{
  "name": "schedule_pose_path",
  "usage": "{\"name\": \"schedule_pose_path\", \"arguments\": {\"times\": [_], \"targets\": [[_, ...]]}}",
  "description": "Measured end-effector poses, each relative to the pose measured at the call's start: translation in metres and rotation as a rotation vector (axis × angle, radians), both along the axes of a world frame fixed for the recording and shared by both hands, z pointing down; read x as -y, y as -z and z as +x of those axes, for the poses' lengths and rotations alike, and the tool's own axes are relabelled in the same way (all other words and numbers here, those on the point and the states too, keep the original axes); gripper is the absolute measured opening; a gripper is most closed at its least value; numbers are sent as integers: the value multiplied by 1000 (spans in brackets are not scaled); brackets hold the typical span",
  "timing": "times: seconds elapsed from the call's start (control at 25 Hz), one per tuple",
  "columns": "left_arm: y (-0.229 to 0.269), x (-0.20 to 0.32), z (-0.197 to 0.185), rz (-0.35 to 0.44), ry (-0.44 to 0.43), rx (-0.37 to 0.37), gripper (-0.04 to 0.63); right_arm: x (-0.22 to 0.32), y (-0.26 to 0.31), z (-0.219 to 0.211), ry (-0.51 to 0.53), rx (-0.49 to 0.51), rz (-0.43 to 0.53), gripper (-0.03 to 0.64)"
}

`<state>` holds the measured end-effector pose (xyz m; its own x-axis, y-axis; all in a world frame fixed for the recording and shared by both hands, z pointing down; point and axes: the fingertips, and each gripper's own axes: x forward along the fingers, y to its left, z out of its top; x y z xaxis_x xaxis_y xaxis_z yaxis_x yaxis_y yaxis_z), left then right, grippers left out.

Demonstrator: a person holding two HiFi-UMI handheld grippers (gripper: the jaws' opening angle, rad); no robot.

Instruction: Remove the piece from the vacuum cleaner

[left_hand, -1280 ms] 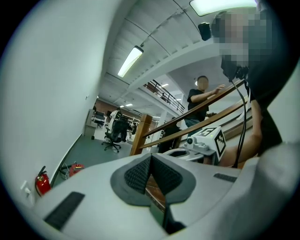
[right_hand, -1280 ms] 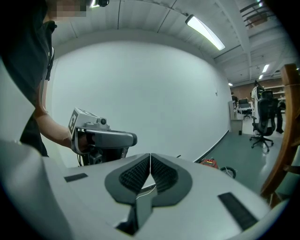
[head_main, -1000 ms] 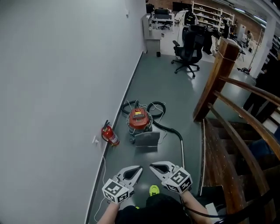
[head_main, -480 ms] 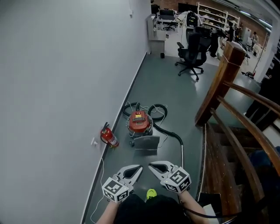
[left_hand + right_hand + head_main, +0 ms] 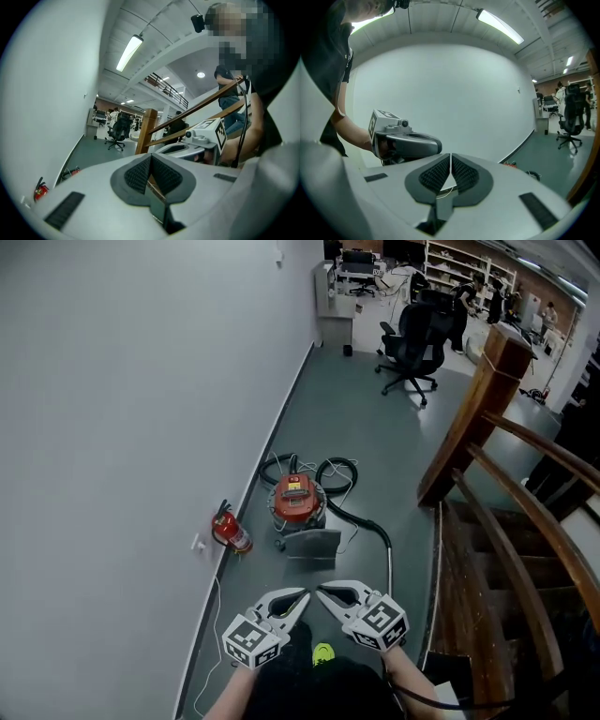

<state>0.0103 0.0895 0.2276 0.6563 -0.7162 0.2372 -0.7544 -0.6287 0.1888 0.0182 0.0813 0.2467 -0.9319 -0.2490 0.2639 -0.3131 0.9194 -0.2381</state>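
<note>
A red canister vacuum cleaner (image 5: 295, 498) stands on the grey floor by the wall, its black hose (image 5: 343, 507) curling to a metal wand (image 5: 390, 563). A grey flat piece (image 5: 314, 545) leans at its front. My left gripper (image 5: 303, 596) and right gripper (image 5: 321, 593) are held side by side low in the head view, well short of the vacuum. Both are shut with nothing between the pads. The left gripper view shows its ribbed pads (image 5: 139, 174) meeting, with the other gripper (image 5: 197, 140) beside it. The right gripper view shows its closed pads (image 5: 464, 172) too.
A red fire extinguisher (image 5: 230, 531) stands against the white wall (image 5: 141, 427) left of the vacuum. A wooden stair railing (image 5: 497, 474) runs along the right. A black office chair (image 5: 417, 338) and desks are farther down the room. A thin white cable (image 5: 211, 634) runs along the wall base.
The view has shifted forward slightly: the vacuum sits a little higher and both grippers have risen a bit in the head view. Both stay shut.
</note>
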Motion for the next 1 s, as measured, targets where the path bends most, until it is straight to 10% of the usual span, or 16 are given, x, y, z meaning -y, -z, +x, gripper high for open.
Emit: {"name": "schedule_pose_path", "arguments": {"times": [1.0], "targets": [[-6,115,-39,-44,-96,-21,8,112,-5,-47,-118,-70,-48,15]]}}
